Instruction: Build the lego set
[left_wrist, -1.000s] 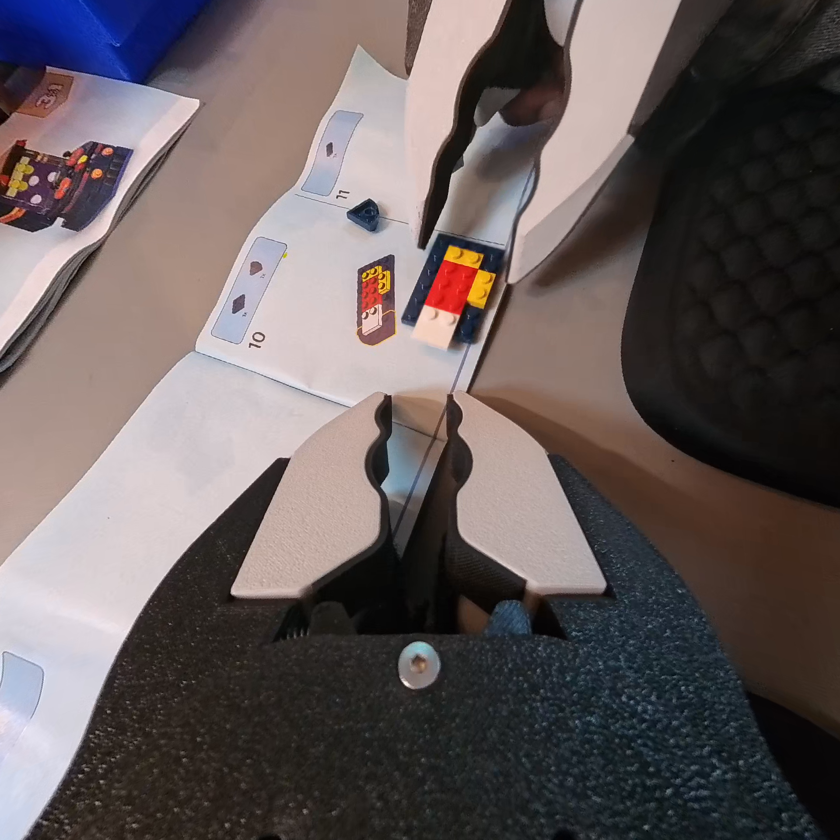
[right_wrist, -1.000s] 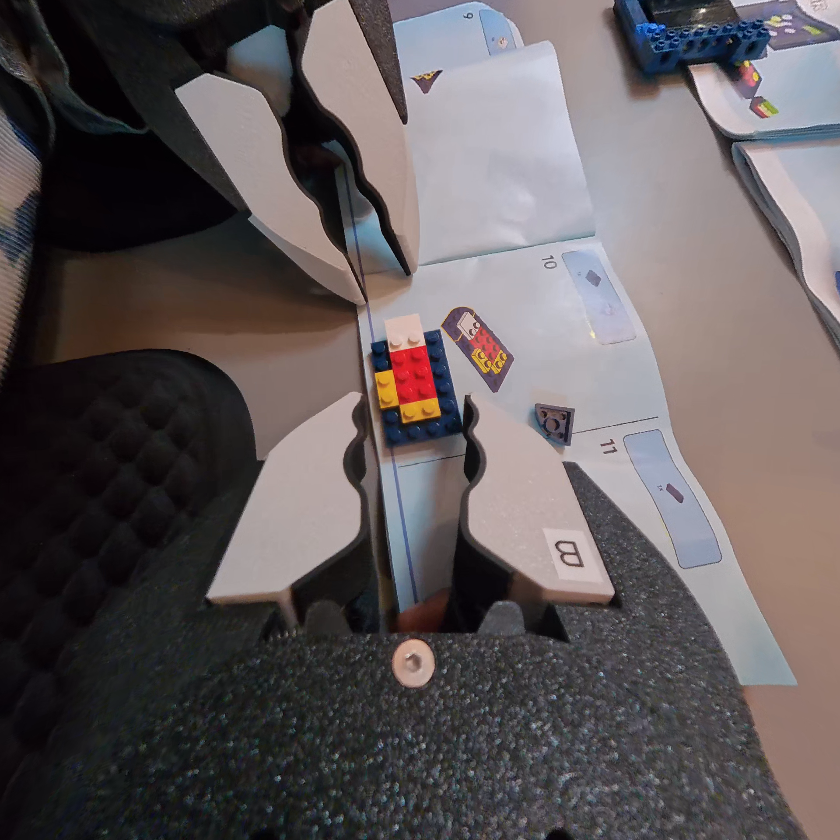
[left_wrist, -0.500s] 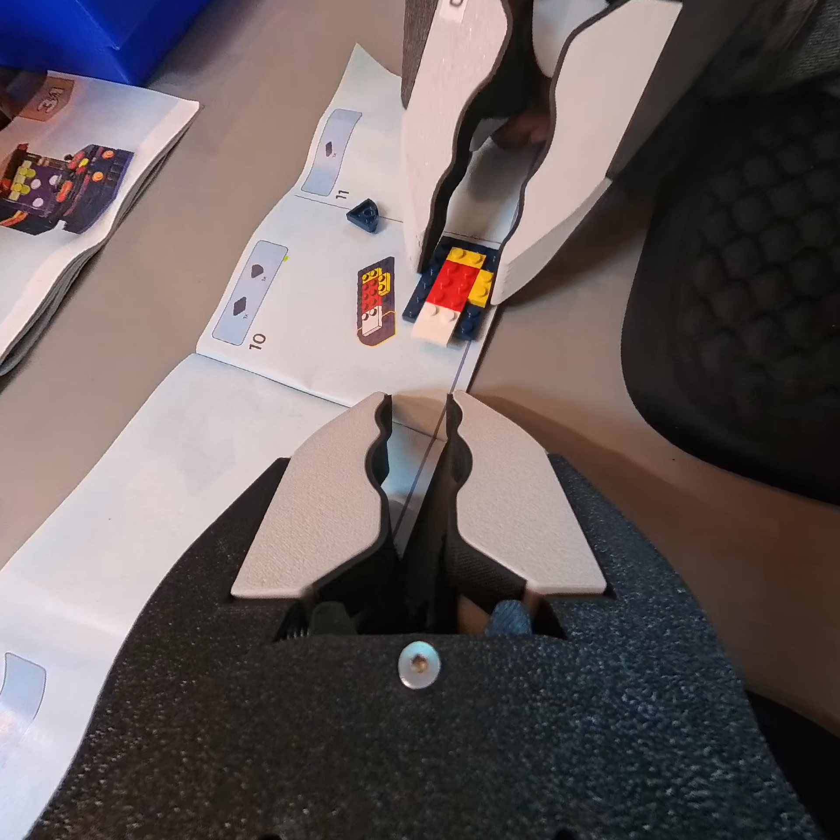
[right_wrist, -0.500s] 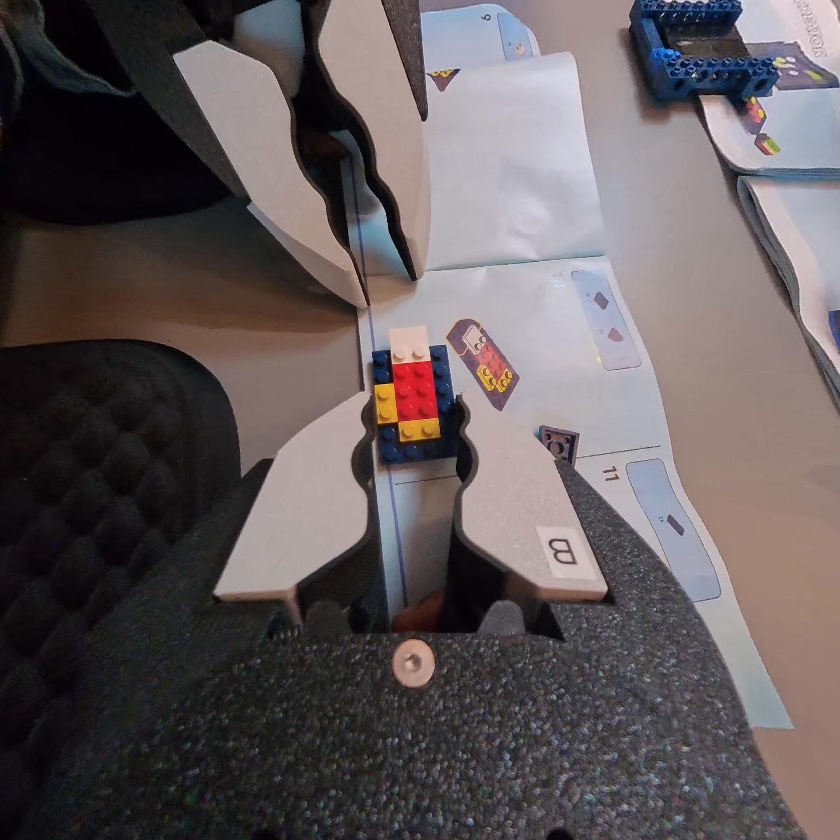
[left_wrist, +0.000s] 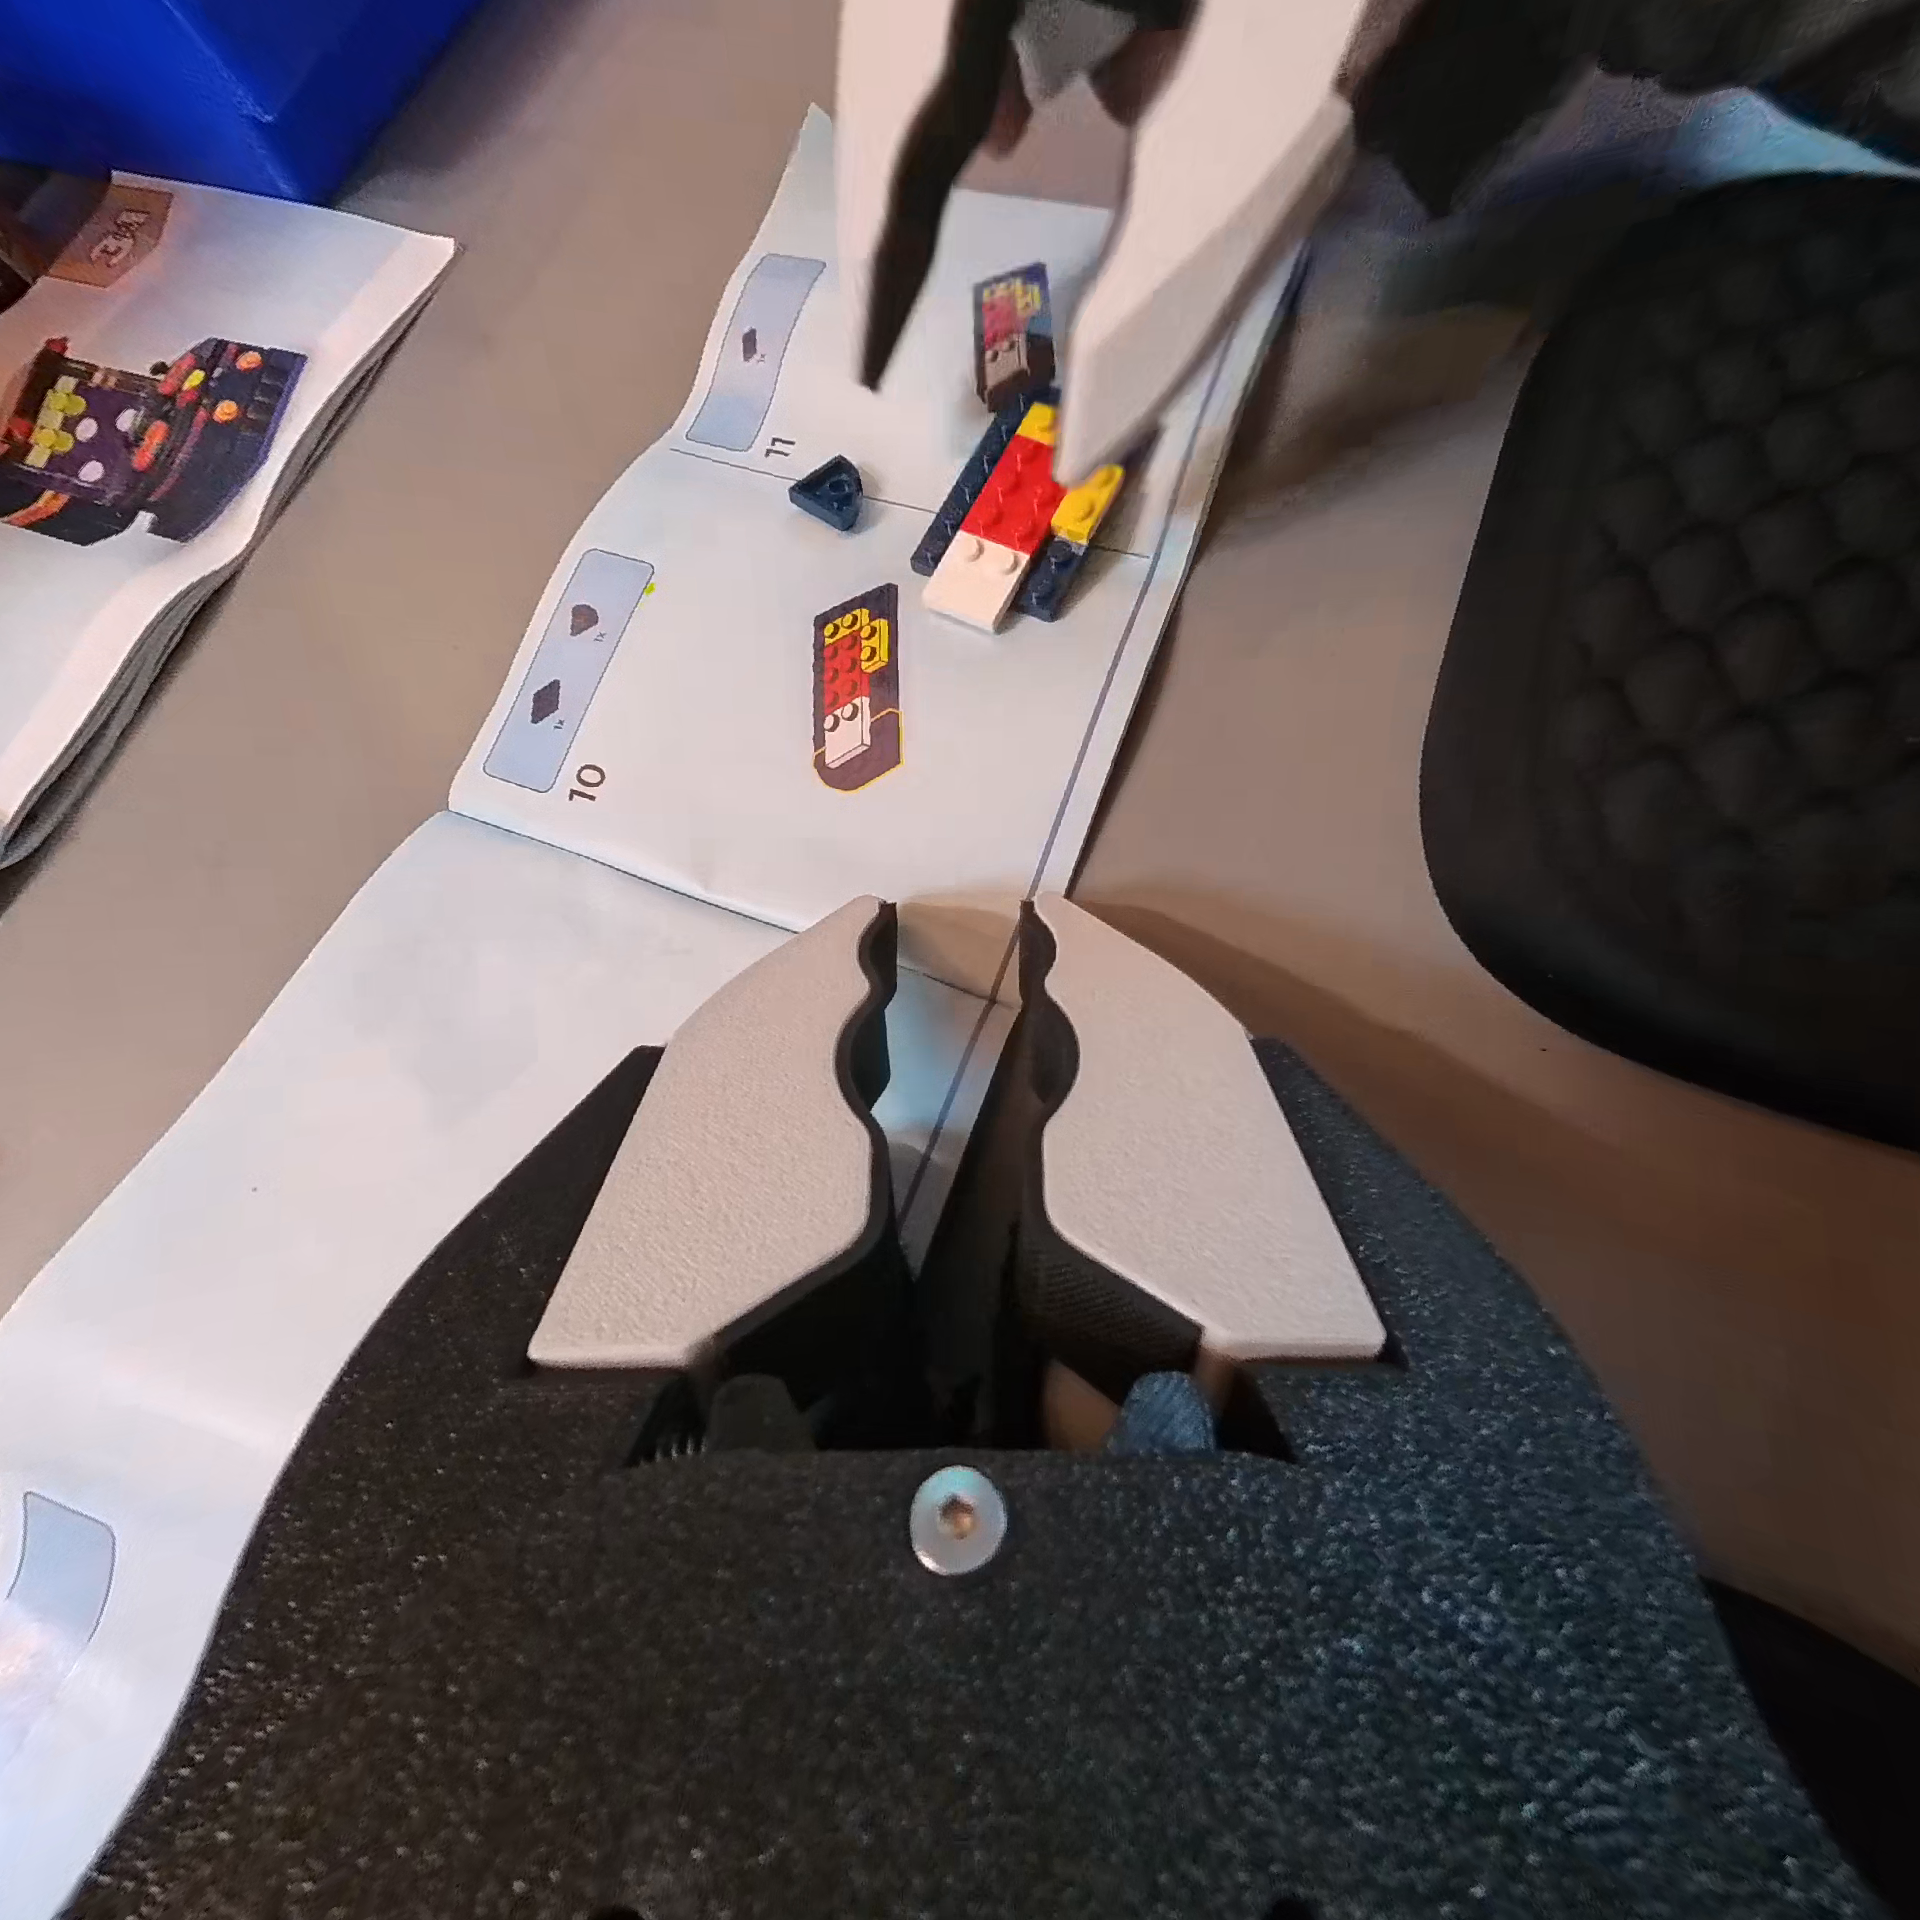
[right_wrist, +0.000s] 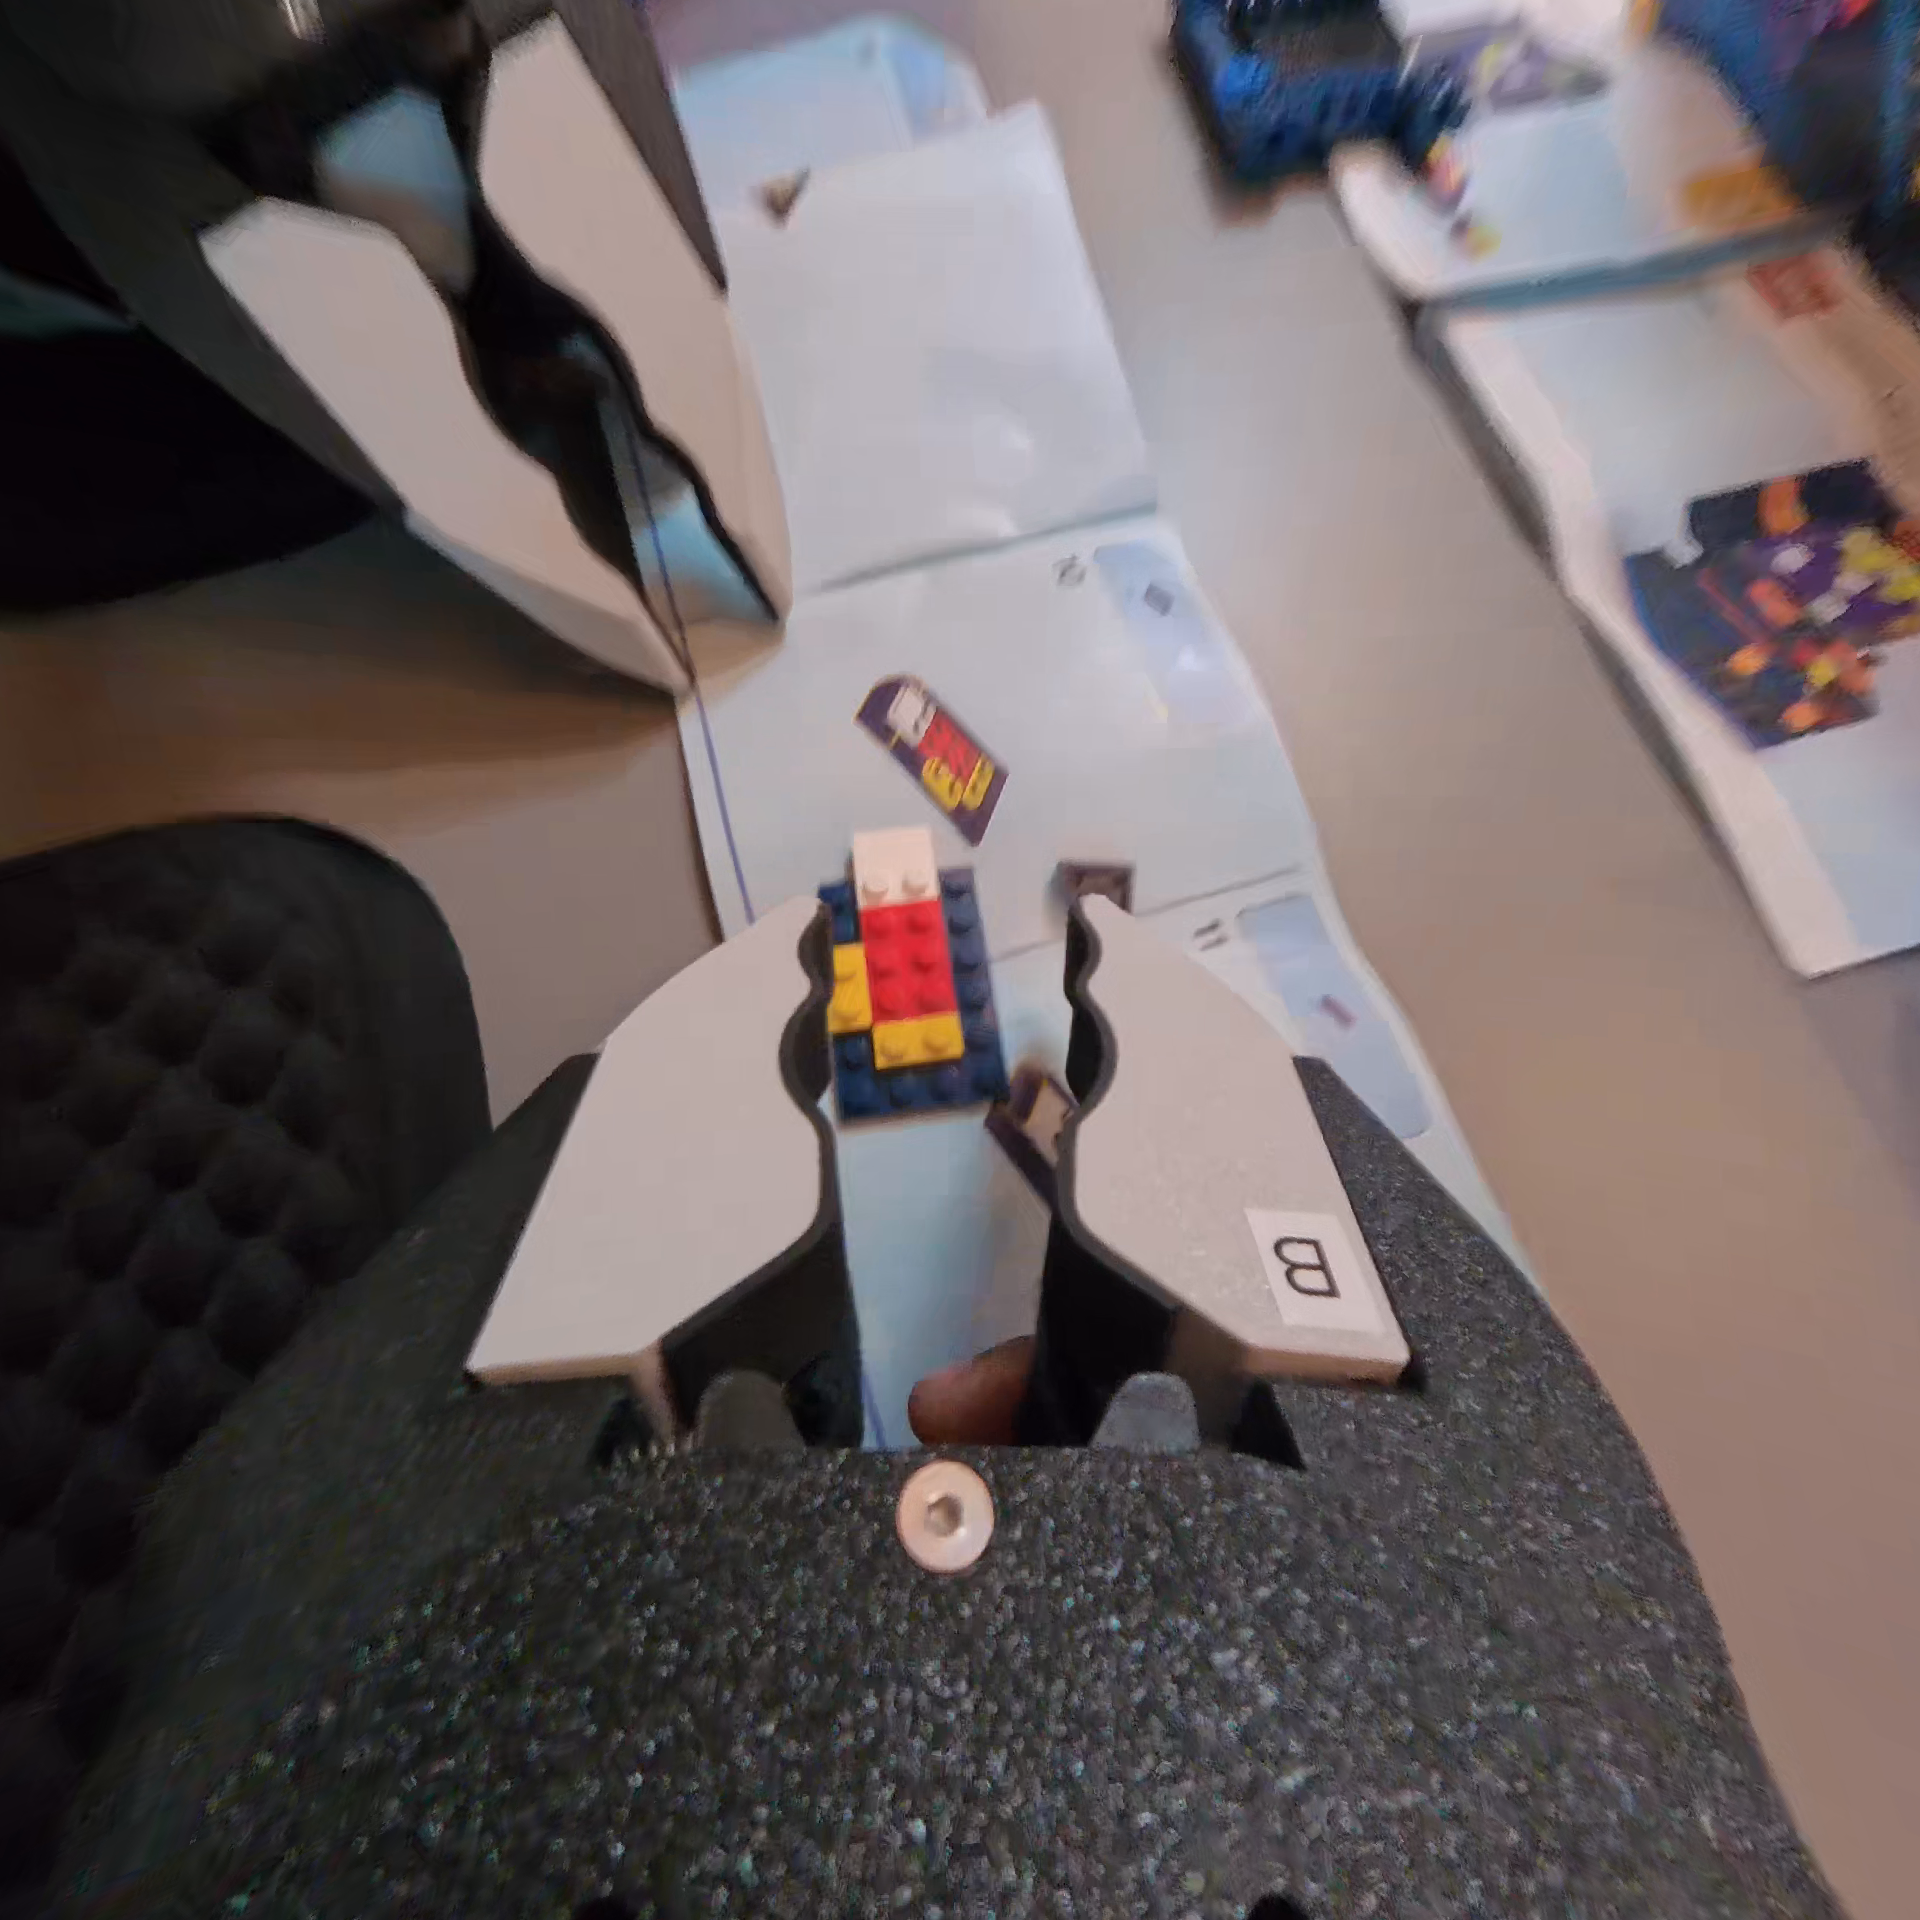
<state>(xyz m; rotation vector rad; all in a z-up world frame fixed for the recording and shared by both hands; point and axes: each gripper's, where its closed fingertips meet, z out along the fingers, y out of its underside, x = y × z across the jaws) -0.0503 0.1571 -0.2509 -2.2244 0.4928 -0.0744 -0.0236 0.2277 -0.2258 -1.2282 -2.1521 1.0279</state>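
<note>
Resting low over the open instruction booklet (left_wrist: 665, 997), the left gripper (left_wrist: 958, 914) kept its two grey fingers a narrow way apart with only the page and its blue margin line showing between them; nothing was pinched. Beyond its tips lay a printed picture of the build (left_wrist: 857, 691), then the brick assembly (left_wrist: 1023, 520): a dark blue plate carrying red, yellow and white bricks, lying flat on the page. A small dark blue wedge piece (left_wrist: 831, 494) sat loose just to its left, near the step divider line.

Farther on, the right gripper (right_wrist: 945, 914) came down over the brick assembly (right_wrist: 909, 997) with its fingers spread. In its own view the left finger (right_wrist: 727, 1039) sat against the assembly's yellow-and-blue side, while a clear strip of page showed between the right finger (right_wrist: 1153, 1060) and the blue plate, so the assembly was not clamped. The small wedge (right_wrist: 1093, 883) lay just past that right fingertip.

At the far side of the grey table (left_wrist: 312, 727) lay a second booklet (left_wrist: 208, 436), and beyond it a blue box (left_wrist: 208, 73). A black quilted cushion (left_wrist: 1714, 644) sat beside the booklet's edge
</note>
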